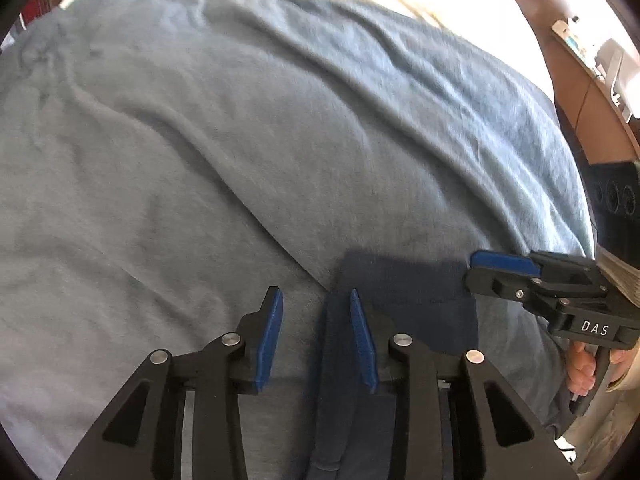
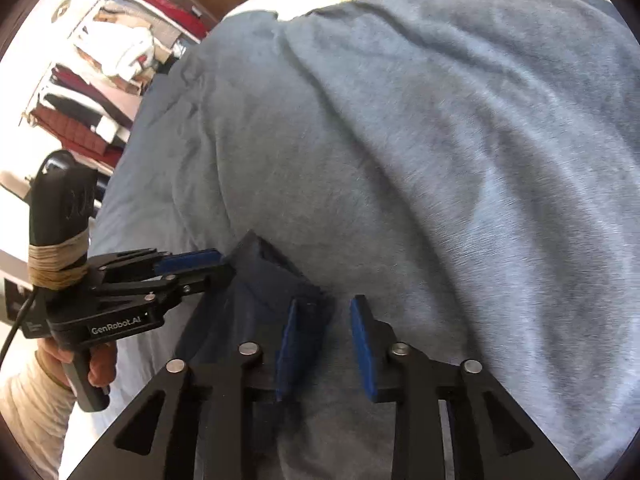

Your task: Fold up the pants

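The pants (image 1: 280, 140) are light blue-grey and spread wide across both wrist views, rumpled into long diagonal creases. Near their close edge lies a darker navy band (image 1: 404, 300), which looks like a waistband or turned-over inner part of the pants; which it is cannot be told.

The left gripper (image 1: 316, 340) hangs over that band with its blue-padded fingers (image 1: 269, 340) parted, a clear gap between them. The finger on the navy band's side sits at the band's edge, with a strip of dark cloth running down beside it; the other finger stands over light cloth. Nothing is visibly pinched between them. In the right wrist view the left gripper (image 2: 218, 268) comes in from the side, its tips touching the far corner of the navy band (image 2: 256, 292), and a hand (image 2: 96, 364) grips its handle.

The right gripper (image 2: 324, 348) also has its fingers (image 2: 362, 348) spread apart, one resting on the navy band and the other over light cloth, nothing held between them. In the left wrist view the right gripper (image 1: 476, 272) reaches the band's other end from the side; there, how far it is open cannot be told.

Beyond the pants, well apart from the band, stacked folded cloths (image 2: 92, 92) in red and white fill shelves.
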Demonstrator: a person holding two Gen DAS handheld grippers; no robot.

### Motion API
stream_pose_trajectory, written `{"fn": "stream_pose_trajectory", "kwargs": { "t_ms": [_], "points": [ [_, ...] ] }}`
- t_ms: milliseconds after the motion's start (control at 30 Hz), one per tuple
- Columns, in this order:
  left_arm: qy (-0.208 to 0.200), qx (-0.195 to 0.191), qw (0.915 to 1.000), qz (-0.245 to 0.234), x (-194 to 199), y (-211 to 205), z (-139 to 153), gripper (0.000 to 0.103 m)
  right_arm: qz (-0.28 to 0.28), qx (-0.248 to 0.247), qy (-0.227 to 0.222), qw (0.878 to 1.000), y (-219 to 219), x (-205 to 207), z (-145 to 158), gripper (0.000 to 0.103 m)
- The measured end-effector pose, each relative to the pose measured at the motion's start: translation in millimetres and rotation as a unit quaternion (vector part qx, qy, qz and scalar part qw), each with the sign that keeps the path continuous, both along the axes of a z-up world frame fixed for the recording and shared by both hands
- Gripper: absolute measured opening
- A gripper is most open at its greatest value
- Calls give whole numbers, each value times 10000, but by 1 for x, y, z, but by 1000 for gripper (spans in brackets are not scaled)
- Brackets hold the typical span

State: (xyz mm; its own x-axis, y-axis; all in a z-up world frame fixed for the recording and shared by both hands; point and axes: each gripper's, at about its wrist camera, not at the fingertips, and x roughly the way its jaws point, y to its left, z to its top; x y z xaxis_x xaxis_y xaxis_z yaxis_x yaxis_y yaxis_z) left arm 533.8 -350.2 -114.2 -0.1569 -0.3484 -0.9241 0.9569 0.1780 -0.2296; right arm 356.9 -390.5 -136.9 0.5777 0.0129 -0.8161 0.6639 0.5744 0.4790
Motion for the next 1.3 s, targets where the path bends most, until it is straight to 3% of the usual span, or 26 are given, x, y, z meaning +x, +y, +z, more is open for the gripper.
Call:
{"fn": "stream_pose_trajectory", "kwargs": {
  "t_ms": [67,200,300,633,733,867,1033,1300],
  "points": [
    [-71,-183,9998,-47,2,-2,10,34,-56,2,-69,10000,-2,-4,3,29],
    [889,-153,9953,-357,1,-18,3,34,-3,198,-189,9996,-4,-1,-2,29],
    [757,41,9960,-471,0,-26,-10,34,-27,411,-239,9989,-4,3,-10,29],
    [962,371,9917,-763,1,-41,-39,33,65,560,-195,9982,-5,12,-28,29],
    [1040,350,9902,-865,-3,-42,-42,22,79,567,-175,9982,-5,14,-32,29],
    [1021,347,9904,-863,-7,-43,-43,17,77,635,-176,9978,-7,17,-35,29],
    [1041,240,9918,-705,-5,-39,-35,13,142,547,-141,9983,-4,21,-31,18],
    [891,-185,9951,-394,3,-18,4,12,405,-32,-306,9987,8,22,14,16]
  ]
}}
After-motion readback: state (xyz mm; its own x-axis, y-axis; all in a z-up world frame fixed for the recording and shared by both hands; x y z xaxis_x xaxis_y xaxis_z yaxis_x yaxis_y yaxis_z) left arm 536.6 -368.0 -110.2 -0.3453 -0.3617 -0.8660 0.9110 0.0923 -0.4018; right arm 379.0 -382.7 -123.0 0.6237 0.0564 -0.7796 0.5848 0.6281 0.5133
